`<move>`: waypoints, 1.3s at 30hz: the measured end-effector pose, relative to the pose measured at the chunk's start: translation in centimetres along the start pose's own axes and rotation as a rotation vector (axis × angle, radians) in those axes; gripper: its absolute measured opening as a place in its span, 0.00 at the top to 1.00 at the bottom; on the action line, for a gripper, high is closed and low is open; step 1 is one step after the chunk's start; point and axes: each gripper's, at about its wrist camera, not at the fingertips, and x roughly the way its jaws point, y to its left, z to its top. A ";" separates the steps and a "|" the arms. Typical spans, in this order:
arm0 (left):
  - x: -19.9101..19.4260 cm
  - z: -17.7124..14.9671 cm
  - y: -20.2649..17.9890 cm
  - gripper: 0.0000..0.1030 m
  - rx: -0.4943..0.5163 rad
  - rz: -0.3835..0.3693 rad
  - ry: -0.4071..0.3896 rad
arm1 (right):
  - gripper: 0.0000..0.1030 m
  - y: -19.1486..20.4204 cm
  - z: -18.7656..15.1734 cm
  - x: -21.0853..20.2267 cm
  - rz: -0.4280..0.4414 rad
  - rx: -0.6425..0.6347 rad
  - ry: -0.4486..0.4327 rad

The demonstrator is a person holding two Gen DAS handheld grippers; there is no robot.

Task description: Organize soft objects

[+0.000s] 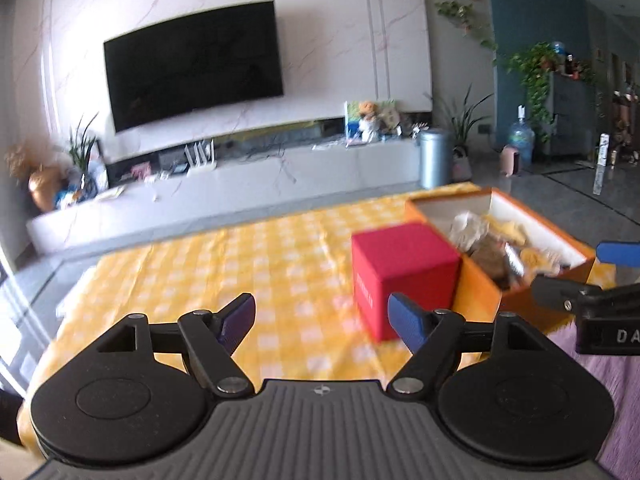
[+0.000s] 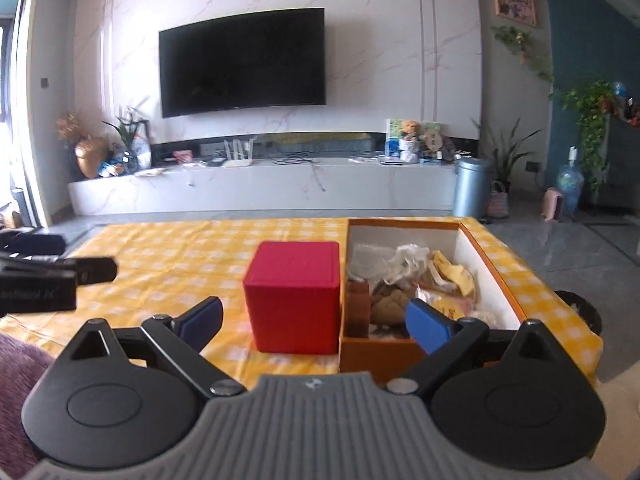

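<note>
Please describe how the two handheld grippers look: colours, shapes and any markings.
The left gripper and right gripper look alike: blue ribbed finger pads on black linkage arms, two round black discs, a grey ridged body with a small emblem. White lettering marks the housing's side.

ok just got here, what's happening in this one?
A person holds a claw in each hand over a table with a yellow checked cloth. Both the left claw and the right claw are open with nothing between the fingers. Ahead sit a closed red cube box and, right beside it, an open orange box already filled with crumpled soft items. Nothing is being gripped at this moment.
</note>
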 end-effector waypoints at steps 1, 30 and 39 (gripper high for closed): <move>0.2 -0.4 0.1 0.14 -0.017 -0.004 0.012 | 0.07 0.4 -0.5 0.0 -0.004 -0.004 -0.005; -0.3 -3.2 1.0 0.13 -0.095 -0.002 0.095 | 0.06 0.4 -3.9 1.1 -0.035 0.025 -0.018; -0.4 -3.1 0.9 0.13 -0.090 0.005 0.095 | 0.06 0.1 -3.9 0.7 -0.036 0.040 -0.029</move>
